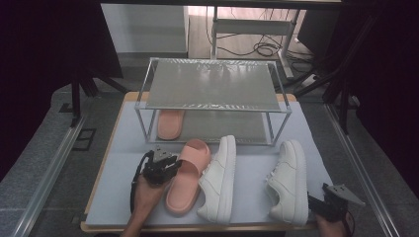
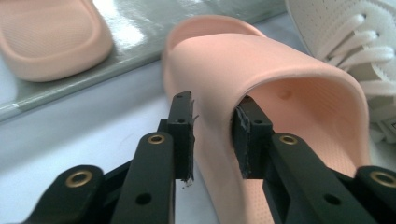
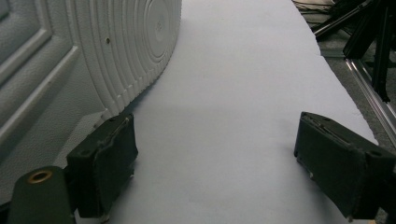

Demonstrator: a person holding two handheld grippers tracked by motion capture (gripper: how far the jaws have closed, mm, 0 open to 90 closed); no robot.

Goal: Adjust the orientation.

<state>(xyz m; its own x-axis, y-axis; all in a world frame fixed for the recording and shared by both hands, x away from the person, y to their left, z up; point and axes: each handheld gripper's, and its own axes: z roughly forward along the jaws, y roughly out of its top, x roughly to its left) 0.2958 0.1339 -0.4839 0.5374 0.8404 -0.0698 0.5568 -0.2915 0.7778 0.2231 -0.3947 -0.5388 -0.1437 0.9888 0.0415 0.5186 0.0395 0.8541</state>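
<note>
Currently noted: left gripper (image 1: pixel 170 165) clamped on the side wall of the pink slipper (image 1: pixel 187 177), one jaw outside the strap edge, the other inside the opening, as seen in the left gripper view (image 2: pixel 212 135). Slipper (image 2: pixel 280 107) lying on the desk (image 1: pixel 118 192), toe towards the rack (image 1: pixel 212 94), just beside the left white shoe (image 1: pixel 220 180), apparently touching it along one flank, though contact not certain from the high view. Second pink slipper (image 1: pixel 170 123) resting on the lower shelf of the rack, also seen at top left of the left gripper view (image 2: pixel 46 37). Right white shoe (image 1: pixel 290 182) standing apart from the first, nearer the desk's right edge. Right gripper (image 1: pixel 323 205) released, jaws spread wide and holding nothing, low over the desk surface (image 3: pixel 233 116) close behind the heel of the right white shoe (image 3: pixel 93 51); left jaw next to the ribbed sole, whether touching it unclear.
</note>
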